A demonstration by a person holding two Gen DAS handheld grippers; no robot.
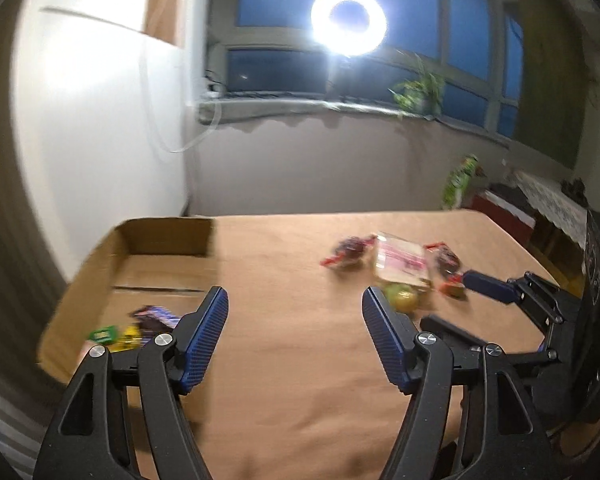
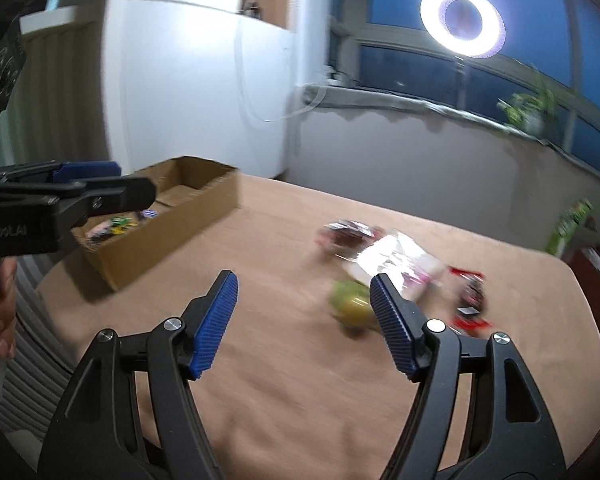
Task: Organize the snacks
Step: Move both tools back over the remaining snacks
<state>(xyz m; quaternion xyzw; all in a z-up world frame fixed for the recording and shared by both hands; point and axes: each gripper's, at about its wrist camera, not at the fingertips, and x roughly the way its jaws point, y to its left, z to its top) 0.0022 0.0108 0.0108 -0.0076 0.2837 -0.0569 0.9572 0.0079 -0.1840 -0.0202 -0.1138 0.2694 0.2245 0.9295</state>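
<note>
My left gripper [image 1: 294, 292] is open and empty above the tan table [image 1: 292, 380]. At the left stands an open cardboard box [image 1: 168, 240] with several wrapped snacks [image 1: 140, 324] in its near end. Loose on the table lie a dark red-ended candy [image 1: 348, 252], a clear pink packet [image 1: 402, 262], a second red packet [image 1: 446, 262] and a yellow-green round snack [image 1: 402, 298]. My right gripper [image 2: 303, 278] is open and empty, just short of the yellow-green snack [image 2: 352, 304] and the pink packet [image 2: 396, 260]. In the right wrist view the left gripper [image 2: 134, 181] hangs over the box [image 2: 204, 208].
A white cabinet [image 1: 100, 100] stands behind the box. A ring light [image 1: 348, 20] glares before the window, with a plant [image 1: 418, 90] on the sill. A green bag [image 1: 460, 180] stands beyond the table's far right corner. A hand [image 2: 0, 320] shows at the left edge.
</note>
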